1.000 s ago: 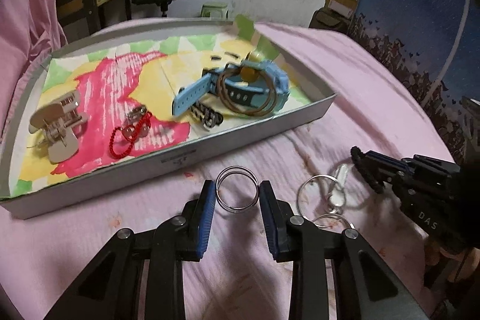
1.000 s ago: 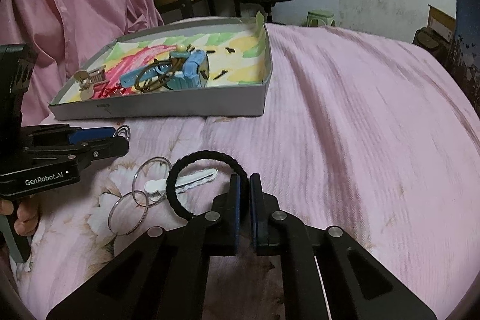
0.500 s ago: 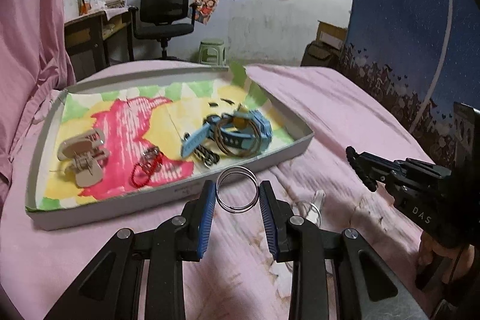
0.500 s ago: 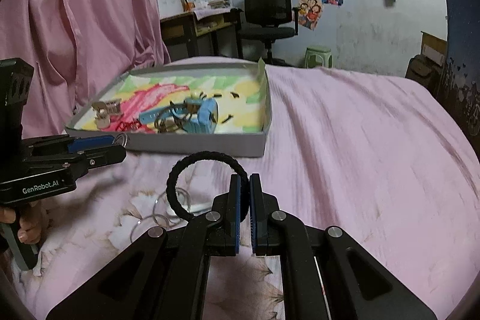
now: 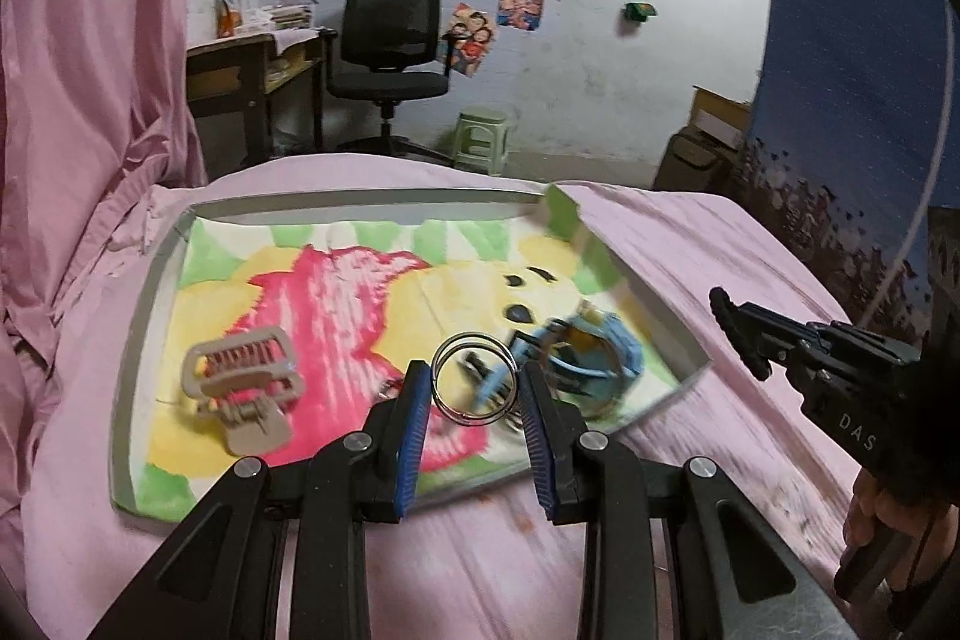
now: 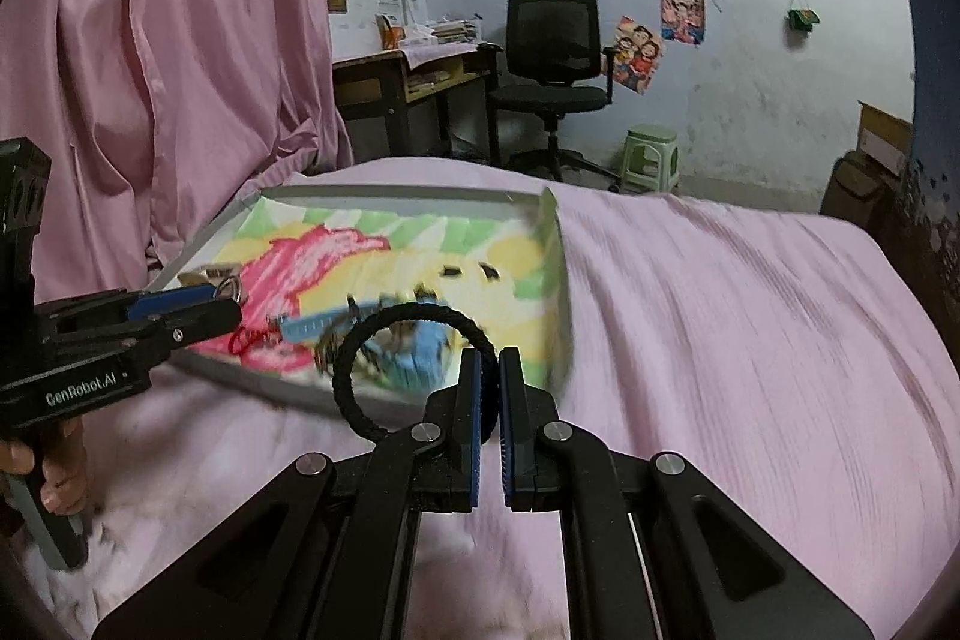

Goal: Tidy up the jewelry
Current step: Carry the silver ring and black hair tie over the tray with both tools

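Both grippers have risen off the bedding toward the tray. Left gripper clamps the steel ring; right gripper pinches the black band — both lifted, seemingly over the tray's near edge. Deposit remains.

A black office chair stands beside a wooden desk, with a green stool near it. Posters hang on the white wall; a pink curtain hangs left.
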Demonstrator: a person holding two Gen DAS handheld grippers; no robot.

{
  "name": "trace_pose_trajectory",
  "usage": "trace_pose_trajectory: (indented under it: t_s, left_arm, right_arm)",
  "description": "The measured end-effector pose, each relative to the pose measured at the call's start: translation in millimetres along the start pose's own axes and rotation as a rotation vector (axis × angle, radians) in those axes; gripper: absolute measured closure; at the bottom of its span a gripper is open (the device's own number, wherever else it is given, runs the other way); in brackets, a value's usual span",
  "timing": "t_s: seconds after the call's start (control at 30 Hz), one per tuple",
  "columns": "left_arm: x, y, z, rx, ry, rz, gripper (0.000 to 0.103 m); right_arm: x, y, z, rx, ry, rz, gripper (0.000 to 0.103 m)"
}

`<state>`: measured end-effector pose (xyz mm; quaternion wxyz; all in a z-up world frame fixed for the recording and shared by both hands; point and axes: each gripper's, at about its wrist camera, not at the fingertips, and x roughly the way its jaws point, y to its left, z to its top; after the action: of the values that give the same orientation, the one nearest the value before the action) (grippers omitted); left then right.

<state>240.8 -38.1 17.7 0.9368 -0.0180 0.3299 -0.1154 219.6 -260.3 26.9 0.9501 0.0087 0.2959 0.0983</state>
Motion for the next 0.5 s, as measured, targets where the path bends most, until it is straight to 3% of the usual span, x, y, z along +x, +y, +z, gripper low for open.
trace_pose_trajectory:
  t_s: [0.5]
  left_arm:
    - [37,27,9,-0.019,0.091,0.08,0.075]
  right_arm:
    - [62,32,27,-0.077,0.077,0.002,0.098]
